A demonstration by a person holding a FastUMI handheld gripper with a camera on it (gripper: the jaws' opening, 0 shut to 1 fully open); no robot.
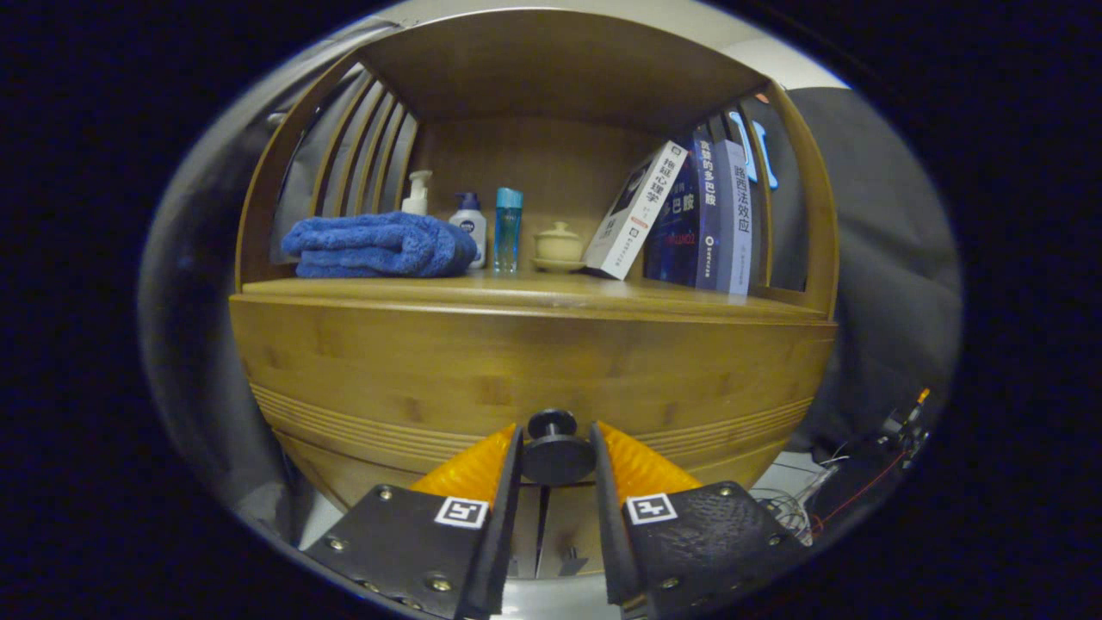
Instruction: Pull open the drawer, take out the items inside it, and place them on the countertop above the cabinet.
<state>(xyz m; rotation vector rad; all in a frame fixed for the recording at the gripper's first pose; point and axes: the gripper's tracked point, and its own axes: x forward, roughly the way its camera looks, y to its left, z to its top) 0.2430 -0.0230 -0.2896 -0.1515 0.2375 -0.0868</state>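
The wooden cabinet's drawer front [387, 370] stands just ahead of me, and I see no gap around it. Its round dark knob [554, 449] sits between my two fingers, whose inner faces touch it on both sides. My gripper [556, 455] is shut on the knob. Above the drawer runs the wooden countertop [534, 291], a shelf under a curved wooden hood. The inside of the drawer is hidden.
On the countertop lie a folded blue towel [379, 245], a white pump bottle [417, 194], a small white bottle [470, 226], a tall blue bottle [507, 228], a lidded pot [559, 245] and leaning books [689, 215]. Loose cables [861, 482] lie low beside the cabinet's right side.
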